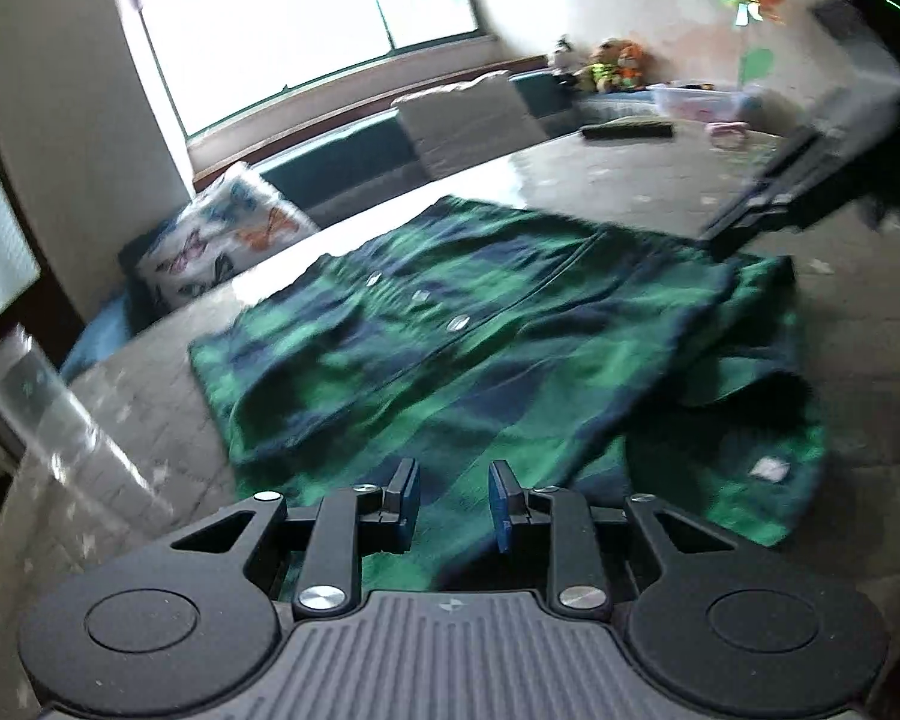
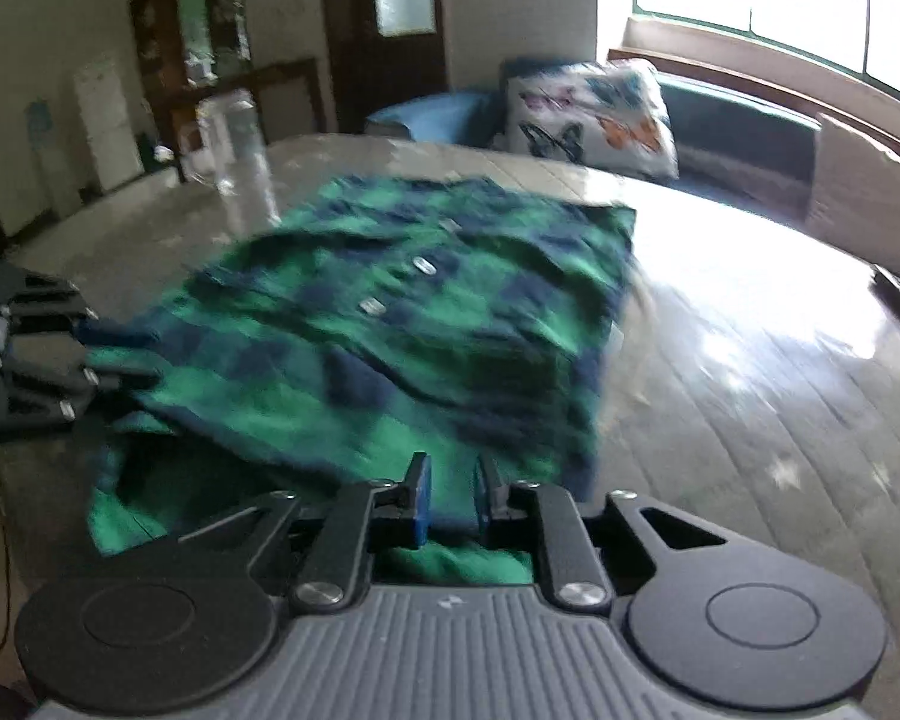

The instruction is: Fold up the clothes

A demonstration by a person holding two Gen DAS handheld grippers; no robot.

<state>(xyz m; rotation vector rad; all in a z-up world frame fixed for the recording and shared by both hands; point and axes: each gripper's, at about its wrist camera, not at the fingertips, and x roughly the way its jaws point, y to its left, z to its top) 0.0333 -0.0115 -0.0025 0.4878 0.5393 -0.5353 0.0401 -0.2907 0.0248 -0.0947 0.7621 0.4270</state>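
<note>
A green and navy plaid shirt lies partly folded on the table, with white buttons showing; it also fills the middle of the right wrist view. My left gripper hovers at the shirt's near edge, jaws apart with a gap, nothing between them. In the right wrist view it shows at the left edge, touching the shirt's side. My right gripper sits at the shirt's near edge, jaws a little apart, with cloth seen between them. It shows at the top right of the left wrist view.
The table is glossy wood grain under a clear cover. A clear plastic bottle stands at the shirt's far left. A butterfly-print cushion lies on the window bench. A dark flat object and a plastic bin are at the table's far side.
</note>
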